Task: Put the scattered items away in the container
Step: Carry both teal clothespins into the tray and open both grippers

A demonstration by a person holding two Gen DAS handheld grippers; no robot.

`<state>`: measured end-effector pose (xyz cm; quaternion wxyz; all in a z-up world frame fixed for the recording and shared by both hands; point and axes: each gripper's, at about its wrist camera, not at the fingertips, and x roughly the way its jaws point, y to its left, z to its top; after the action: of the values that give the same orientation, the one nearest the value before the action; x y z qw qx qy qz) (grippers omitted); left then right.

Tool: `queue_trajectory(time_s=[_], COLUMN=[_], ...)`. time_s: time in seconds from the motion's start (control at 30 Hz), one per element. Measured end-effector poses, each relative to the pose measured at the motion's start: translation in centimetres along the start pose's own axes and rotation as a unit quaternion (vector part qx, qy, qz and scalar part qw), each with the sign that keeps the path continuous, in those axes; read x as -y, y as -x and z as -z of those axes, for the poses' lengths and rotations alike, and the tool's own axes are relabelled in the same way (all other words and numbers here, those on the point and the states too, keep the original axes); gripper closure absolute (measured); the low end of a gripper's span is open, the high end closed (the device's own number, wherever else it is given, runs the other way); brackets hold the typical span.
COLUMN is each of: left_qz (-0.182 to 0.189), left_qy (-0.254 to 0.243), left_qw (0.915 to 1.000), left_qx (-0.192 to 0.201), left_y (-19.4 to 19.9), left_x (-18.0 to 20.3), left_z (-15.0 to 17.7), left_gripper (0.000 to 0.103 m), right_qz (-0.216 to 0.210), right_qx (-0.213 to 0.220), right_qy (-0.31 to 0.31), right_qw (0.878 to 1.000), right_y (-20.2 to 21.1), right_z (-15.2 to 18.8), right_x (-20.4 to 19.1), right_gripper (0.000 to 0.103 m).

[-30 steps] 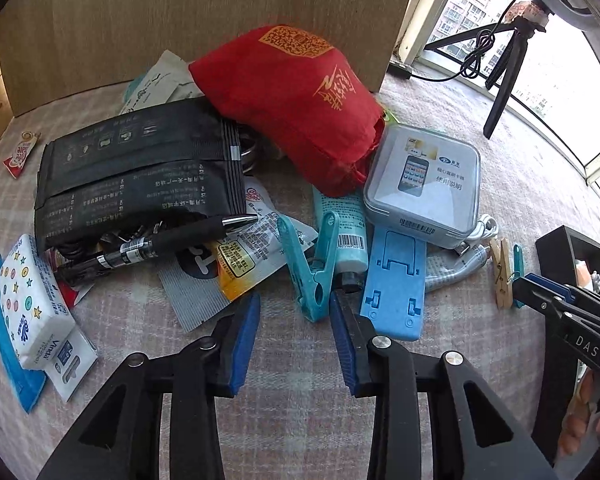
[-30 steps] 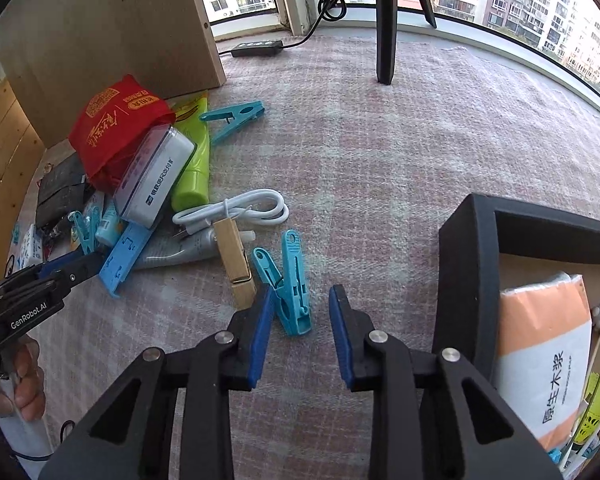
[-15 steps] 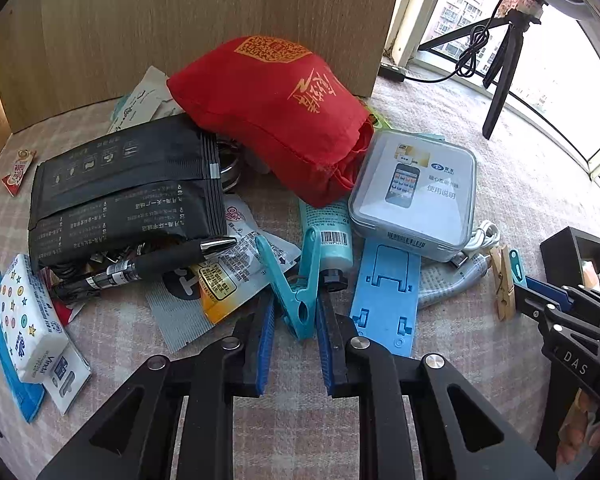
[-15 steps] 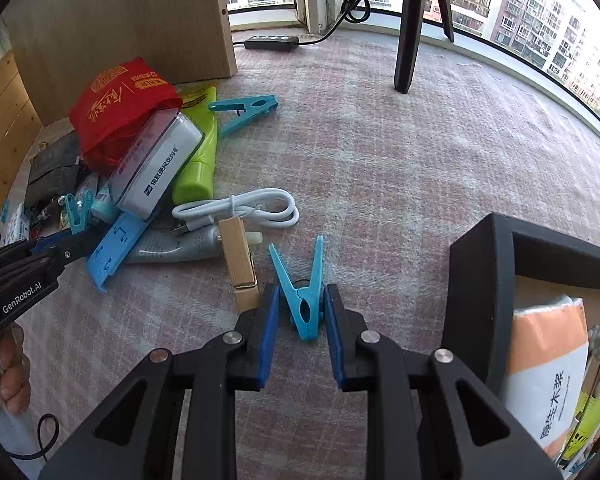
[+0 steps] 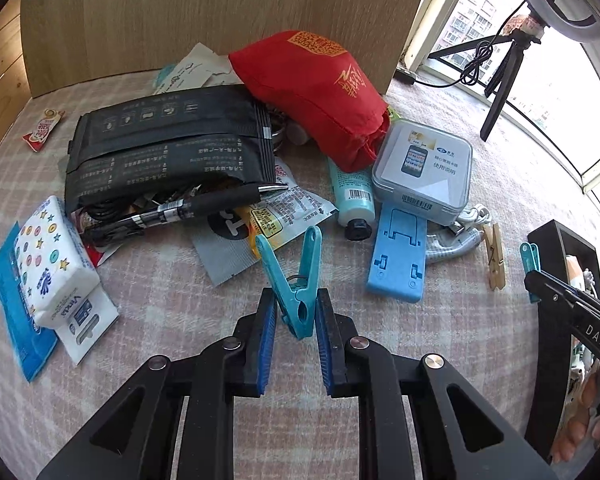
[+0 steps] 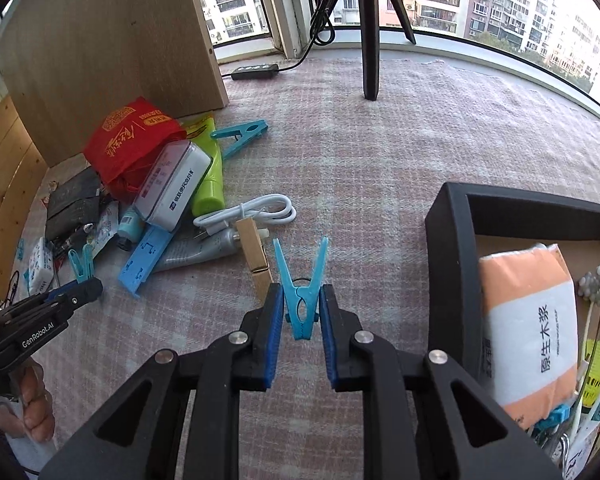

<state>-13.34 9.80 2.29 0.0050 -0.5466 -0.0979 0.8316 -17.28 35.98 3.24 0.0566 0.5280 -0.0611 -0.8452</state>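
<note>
My left gripper [image 5: 296, 308] is shut on a teal clothes peg [image 5: 294, 280] and holds it above the checked cloth, in front of the pile. My right gripper [image 6: 300, 304] is shut on a blue clothes peg [image 6: 300, 284], held up just left of the black container [image 6: 448, 264]. The container holds an orange-and-white tissue pack [image 6: 528, 328] and small items. The container also shows at the right edge of the left wrist view [image 5: 548, 272]. The left gripper and its peg appear in the right wrist view [image 6: 80, 264].
The pile holds a red bag [image 5: 316, 88], black packets [image 5: 168, 144], a pen [image 5: 204, 204], a tin box [image 5: 424, 168], a blue phone stand [image 5: 398, 256], a tissue pack [image 5: 52, 256], a wooden peg [image 6: 256, 256], a white cable [image 6: 256, 208], a green tube [image 6: 210, 184] and another teal peg [image 6: 240, 136]. A tripod [image 6: 370, 32] stands behind.
Both grippers closed on their pegs and lifted them off the cloth. The left gripper pulled back from the pile; the right one rose beside the container.
</note>
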Motion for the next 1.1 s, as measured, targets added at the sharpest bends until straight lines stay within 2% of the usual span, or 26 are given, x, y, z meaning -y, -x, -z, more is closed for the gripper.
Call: queue_trajectory(time_s=[0.27, 0.57, 0.8, 1.0, 1.1], left_qz=[-0.003, 0.047, 0.098, 0.141, 0.15], left_qy=[-0.034, -0.107, -0.162, -0.207, -0.232], left_qw=[0.9992, 0.9929, 0.9819, 0.9677, 0.9606], left_qx=[0.022, 0.022, 0.008, -0.022, -0.032], left_y=[4.0, 7.0, 7.8, 8.6, 8.9], left_x=[2.5, 10.6, 19.0, 25.0, 27.3], left_z=[2.1, 5.4, 8.2, 12.2, 14.2], left_gripper=[0.085, 0.085, 0.085, 0.085, 0.085], right_qz=[0.015, 0.045, 0.079, 0.108, 0.117], right_qx=[0.022, 0.05, 0.057, 0.061, 0.061], right_qy=[-0.017, -0.064, -0.109, -0.14, -0.152], right_qw=[0.999, 0.996, 0.989, 0.982, 0.979], right_y=[4.5, 10.6, 14.6, 17.0, 17.6], right_z=[2.5, 6.8, 9.8, 11.9, 12.8], right_x=[1.1, 6.5, 13.3, 18.6, 20.5], right_gripper=[0.085, 0.085, 0.085, 0.085, 0.085])
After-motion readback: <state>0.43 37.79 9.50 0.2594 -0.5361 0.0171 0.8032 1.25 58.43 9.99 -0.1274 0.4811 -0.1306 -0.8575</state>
